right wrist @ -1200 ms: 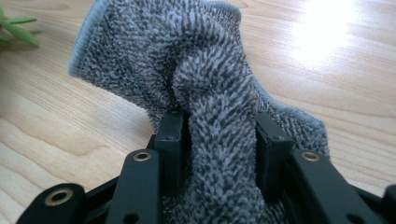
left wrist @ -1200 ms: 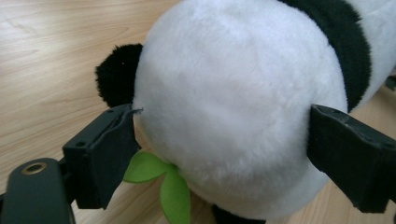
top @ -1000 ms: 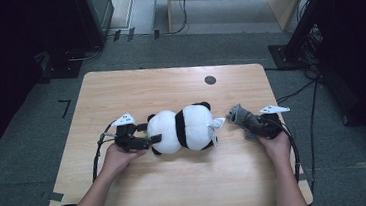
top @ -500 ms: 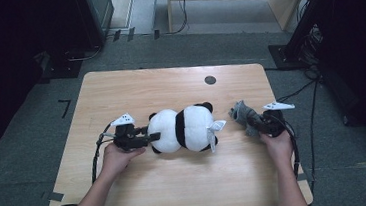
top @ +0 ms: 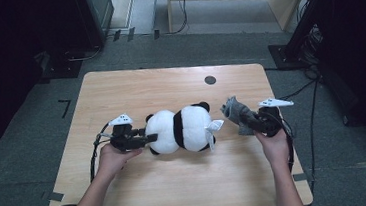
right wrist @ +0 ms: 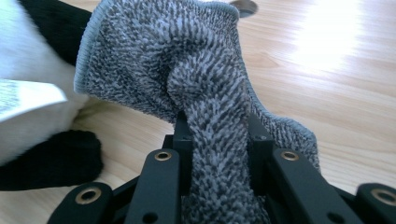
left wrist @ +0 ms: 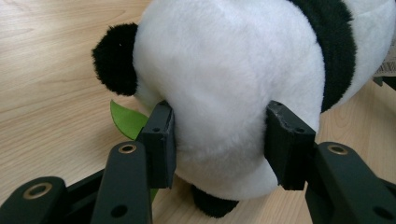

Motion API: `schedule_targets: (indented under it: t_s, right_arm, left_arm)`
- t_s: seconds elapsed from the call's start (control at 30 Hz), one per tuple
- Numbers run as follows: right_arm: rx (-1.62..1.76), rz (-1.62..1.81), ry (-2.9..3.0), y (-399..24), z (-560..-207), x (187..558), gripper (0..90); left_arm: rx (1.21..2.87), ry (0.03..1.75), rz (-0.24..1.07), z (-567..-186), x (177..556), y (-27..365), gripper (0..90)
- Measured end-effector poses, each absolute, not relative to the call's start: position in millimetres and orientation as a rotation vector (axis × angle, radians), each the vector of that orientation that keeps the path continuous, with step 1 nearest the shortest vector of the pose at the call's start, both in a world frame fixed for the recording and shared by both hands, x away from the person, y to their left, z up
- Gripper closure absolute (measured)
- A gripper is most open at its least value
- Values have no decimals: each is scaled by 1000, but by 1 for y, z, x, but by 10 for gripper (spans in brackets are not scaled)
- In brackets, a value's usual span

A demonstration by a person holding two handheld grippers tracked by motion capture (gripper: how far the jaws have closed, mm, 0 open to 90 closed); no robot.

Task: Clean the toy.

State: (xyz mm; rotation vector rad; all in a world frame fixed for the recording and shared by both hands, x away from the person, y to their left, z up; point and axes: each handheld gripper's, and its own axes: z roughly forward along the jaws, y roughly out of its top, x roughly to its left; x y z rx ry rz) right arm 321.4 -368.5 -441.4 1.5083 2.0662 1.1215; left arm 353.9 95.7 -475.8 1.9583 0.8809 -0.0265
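Gripping a plush panda [top: 181, 130] at mid-frame on the bench [top: 170, 89], the left tool [top: 141, 138] squeezes soft fur; it could slip. Right tool [top: 246, 119] pinches a grey cloth [top: 236, 111], which may snag

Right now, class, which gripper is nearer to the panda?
Left. The left gripper has its jaws pressed into the panda on both sides. The right gripper holds a grey cloth beside the panda's other end, apart from it.
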Motion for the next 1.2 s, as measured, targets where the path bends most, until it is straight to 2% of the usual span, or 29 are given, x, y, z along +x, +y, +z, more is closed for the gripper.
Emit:
schedule_targets:
  t_s: [0.13, 0.3, 0.43, 0.57, 0.73, 0.83, 1.0, 1.2]
  right_arm:
    - [1475, 1116, 2091, -356, -435, 322, 735]
    - [1428, 1148, 2096, -345, -420, 325, 735]
    - [1393, 1154, 2102, -335, -407, 327, 735]
    - [1323, 1168, 2131, -315, -382, 333, 736]
    - [1242, 1206, 2169, -291, -361, 340, 743]
    - [1212, 1239, 2205, -275, -356, 344, 743]
    - [1159, 1235, 2261, -253, -356, 348, 743]
    - [1162, 1218, 2316, -232, -381, 355, 748]
  left_arm:
    - [1940, 878, -12, -478, 354, 99, 483]
    - [1924, 886, -34, -480, 355, 101, 356]
    - [1921, 897, -49, -478, 354, 103, 348]
    - [1923, 881, -23, -474, 350, 101, 304]
    - [1912, 876, -33, -474, 349, 99, 247]
    - [1919, 864, 8, -477, 347, 95, 218]
    - [1926, 874, 32, -481, 348, 90, 177]
    - [1884, 888, 15, -488, 352, 86, 162]
